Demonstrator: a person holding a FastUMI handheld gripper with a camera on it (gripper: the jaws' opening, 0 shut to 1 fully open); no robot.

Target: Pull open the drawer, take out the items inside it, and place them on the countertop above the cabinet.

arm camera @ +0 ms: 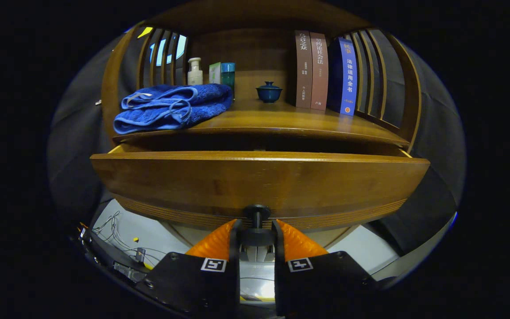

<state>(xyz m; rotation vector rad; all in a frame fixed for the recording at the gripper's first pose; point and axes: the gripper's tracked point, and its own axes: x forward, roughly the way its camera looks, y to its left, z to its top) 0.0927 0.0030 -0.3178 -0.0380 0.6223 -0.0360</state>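
1. Nearest are the two fingers of the gripper (257, 230). They are pressed against a small dark knob (257, 212), one finger on each side, so the gripper pinches the knob.
2. The knob is round, with a thin stem, and it sits at the low middle of the drawer (259, 181) front, just ahead of the fingers.
3. The drawer front is smooth brown wood with fine grooves along its lower edge. The drawer stands pulled out a little from the cabinet; a dark gap shows behind its top edge. What lies inside cannot be seen.
4. Under the drawer there is a pale floor (157, 235) with thin wires (109, 226) on it.
5. Above the drawer is the countertop (281, 119), glossy wood. A folded blue towel (173, 108) of soft, fluffy cloth lies on its left part.
6. Further back stand a pale bottle (195, 72), a small box (214, 73), a teal container (228, 74), a dark blue lidded cup (269, 92) and three upright books (324, 71).
7. Wooden slats (376, 71) close both sides.
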